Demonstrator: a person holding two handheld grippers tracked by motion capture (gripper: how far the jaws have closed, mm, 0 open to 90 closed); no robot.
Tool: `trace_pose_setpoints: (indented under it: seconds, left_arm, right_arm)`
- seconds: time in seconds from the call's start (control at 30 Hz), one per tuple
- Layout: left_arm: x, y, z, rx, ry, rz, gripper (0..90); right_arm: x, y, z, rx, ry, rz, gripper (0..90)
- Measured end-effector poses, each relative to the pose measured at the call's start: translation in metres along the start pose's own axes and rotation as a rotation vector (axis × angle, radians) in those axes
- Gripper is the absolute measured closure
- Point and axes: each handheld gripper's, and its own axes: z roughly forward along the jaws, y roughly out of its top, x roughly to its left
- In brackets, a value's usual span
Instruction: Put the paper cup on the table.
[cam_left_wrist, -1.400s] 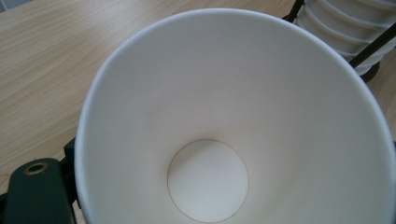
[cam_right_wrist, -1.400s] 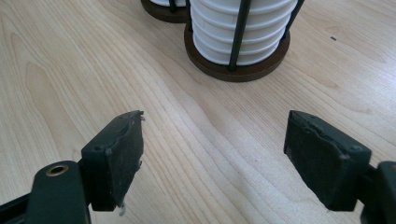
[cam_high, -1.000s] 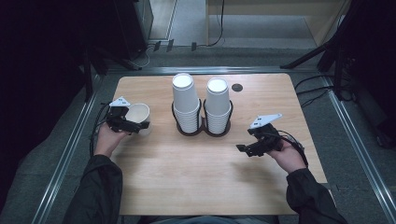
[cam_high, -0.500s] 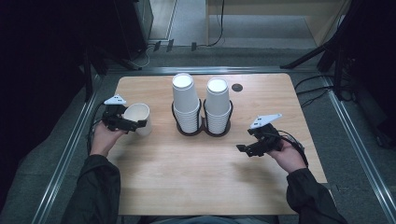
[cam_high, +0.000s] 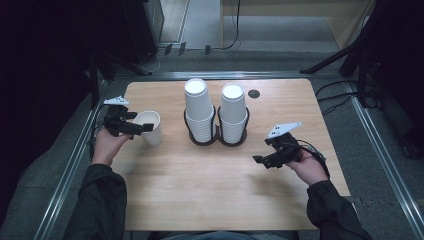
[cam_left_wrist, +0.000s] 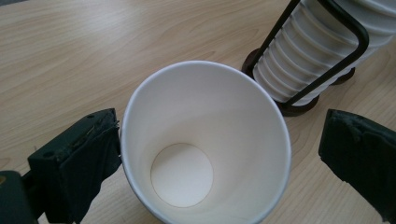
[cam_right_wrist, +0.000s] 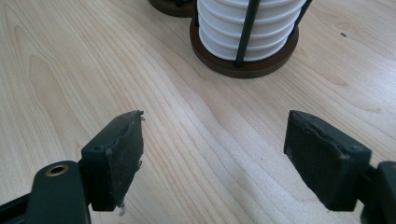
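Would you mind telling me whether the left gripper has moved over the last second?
Yes. In the high view the left gripper has shifted slightly up the picture, away from the person, along the table's left edge, with the paper cup between its jaws.

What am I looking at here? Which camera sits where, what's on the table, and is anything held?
There is no robot. A person holds a handheld two-jaw claw in each hand. The high view looks down on the table. The other two cameras ride on the claws and look along their black jaws. Two stacks of white paper cups stand mid-table, each in a dark holder. A single cup is near the left edge. The left claw has that cup between open jaws. One jaw touches the rim and the other stands clear, so the cup isn't gripped. The right claw is open over bare wood and holds nothing.
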Motion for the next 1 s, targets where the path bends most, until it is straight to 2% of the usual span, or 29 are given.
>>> trace_pose_setpoints:
  seconds: [0.03,0.13,0.2,0.33,0.4,0.57,0.67,0.8,1.0]
  left_arm:
    - [-0.002,0.003,-0.002,0.021,0.006,0.012,0.0]
    - [-0.003,0.004,-0.006,0.025,-0.001,0.010,0.0]
    - [-0.004,0.006,-0.010,0.022,-0.003,0.009,0.0]
    - [-0.007,0.010,-0.017,0.018,0.019,0.021,0.0]
    - [-0.009,0.011,-0.020,0.013,0.044,0.034,0.0]
    - [-0.013,0.014,-0.024,0.015,0.041,0.029,0.0]
    - [-0.017,0.016,-0.025,0.023,0.054,0.026,2.3]
    - [-0.023,0.017,-0.024,0.018,0.055,0.052,2.8]
    - [-0.033,0.020,-0.023,0.019,0.060,0.071,3.4]
  right_arm:
    - [0.000,0.000,0.001,0.006,0.004,0.000,20.1]
    - [0.000,0.000,0.001,0.011,0.005,-0.003,20.1]
    - [0.001,0.000,0.001,0.011,0.006,-0.006,20.1]
    - [0.001,0.000,0.001,0.013,0.008,-0.010,20.1]
    - [0.001,0.000,0.001,0.013,0.008,-0.010,20.1]
    - [0.000,0.000,0.001,0.015,0.006,-0.012,20.1]
    - [0.001,-0.001,0.001,0.015,0.006,-0.012,20.1]
    - [0.001,-0.001,0.000,0.015,0.005,-0.011,20.1]
    - [0.001,-0.001,0.000,0.012,0.004,-0.016,20.1]
